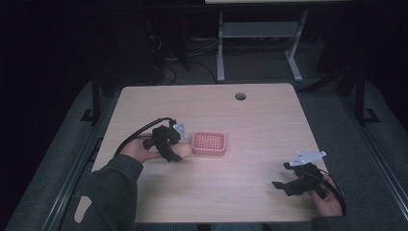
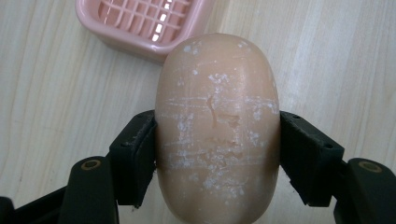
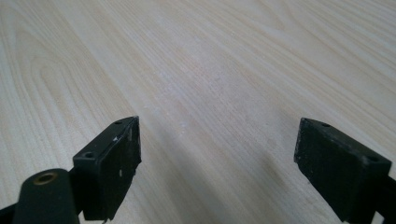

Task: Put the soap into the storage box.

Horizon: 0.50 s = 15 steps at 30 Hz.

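The soap [image 2: 217, 126] is clamped by the left gripper [image 2: 217, 154]; at twelve o'clock, the dish [image 2: 140, 23] could be missed if it slips. The right gripper [image 3: 217, 163] is held wide open, empty.

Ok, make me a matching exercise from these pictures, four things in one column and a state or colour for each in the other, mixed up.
Things:
1. soap
2. dish
3. left hand-held gripper
4. right hand-held gripper

States:
A. open over bare table
B. pink, with a grid floor
C. shut on something
D. peach, scuffed white

Pairs: 1-D, 2-B, 3-C, 4-A
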### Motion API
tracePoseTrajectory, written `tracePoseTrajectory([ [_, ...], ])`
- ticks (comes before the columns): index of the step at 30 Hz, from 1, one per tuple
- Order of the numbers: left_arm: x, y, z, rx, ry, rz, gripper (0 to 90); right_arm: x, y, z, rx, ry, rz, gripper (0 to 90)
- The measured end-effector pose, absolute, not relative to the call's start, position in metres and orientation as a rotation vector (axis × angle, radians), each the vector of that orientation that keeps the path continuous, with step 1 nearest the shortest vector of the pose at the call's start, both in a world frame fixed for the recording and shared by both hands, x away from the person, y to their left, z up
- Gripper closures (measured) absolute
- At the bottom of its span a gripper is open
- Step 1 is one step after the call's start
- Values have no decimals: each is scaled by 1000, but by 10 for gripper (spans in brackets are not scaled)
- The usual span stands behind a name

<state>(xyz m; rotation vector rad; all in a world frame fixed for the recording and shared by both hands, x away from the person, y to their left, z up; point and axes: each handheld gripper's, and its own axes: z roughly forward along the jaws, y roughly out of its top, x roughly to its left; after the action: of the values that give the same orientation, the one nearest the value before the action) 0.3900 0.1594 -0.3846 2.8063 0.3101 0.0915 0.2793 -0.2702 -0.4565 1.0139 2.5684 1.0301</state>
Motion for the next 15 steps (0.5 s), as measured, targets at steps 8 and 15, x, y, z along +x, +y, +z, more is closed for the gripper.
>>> tracePoseTrajectory([
  [8,400,149,-379,2798,294,90,328,280,-271,-457,1006,2571,1026,142],
  [15,405,139,-377,2795,272,85,328,279,-270,-456,1019,2569,1029,142],
])
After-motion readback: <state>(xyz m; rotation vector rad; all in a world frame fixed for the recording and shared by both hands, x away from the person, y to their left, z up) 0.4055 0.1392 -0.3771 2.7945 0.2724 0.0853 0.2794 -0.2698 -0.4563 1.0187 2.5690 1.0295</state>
